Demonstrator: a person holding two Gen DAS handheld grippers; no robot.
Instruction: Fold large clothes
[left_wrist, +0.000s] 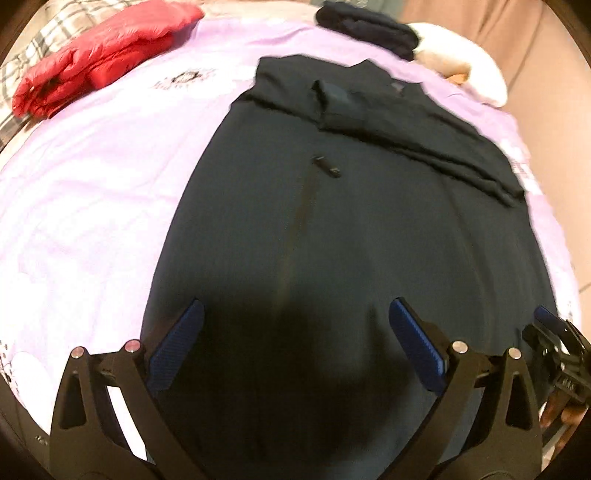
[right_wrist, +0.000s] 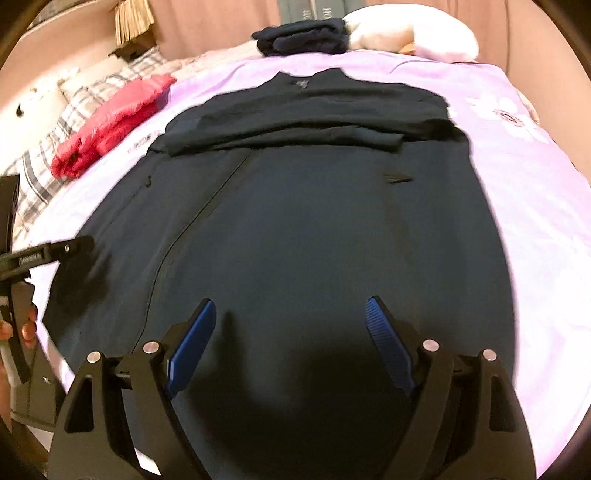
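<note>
Bed (right_wrist: 535, 206) with lilac cover; a dark jacket (right_wrist: 295, 221) lies flat along its middle, sleeves folded across the chest at the far end. Beyond the jacket's collar: a folded dark garment (right_wrist: 303, 37), touching a white pillow (right_wrist: 417, 37). Left of the jacket, apart from it: a folded red jacket (right_wrist: 110, 125). Over the jacket's near hem: left gripper (left_wrist: 295, 314) and right gripper (right_wrist: 291, 310), each with jaws spread wide, holding nothing.
</note>
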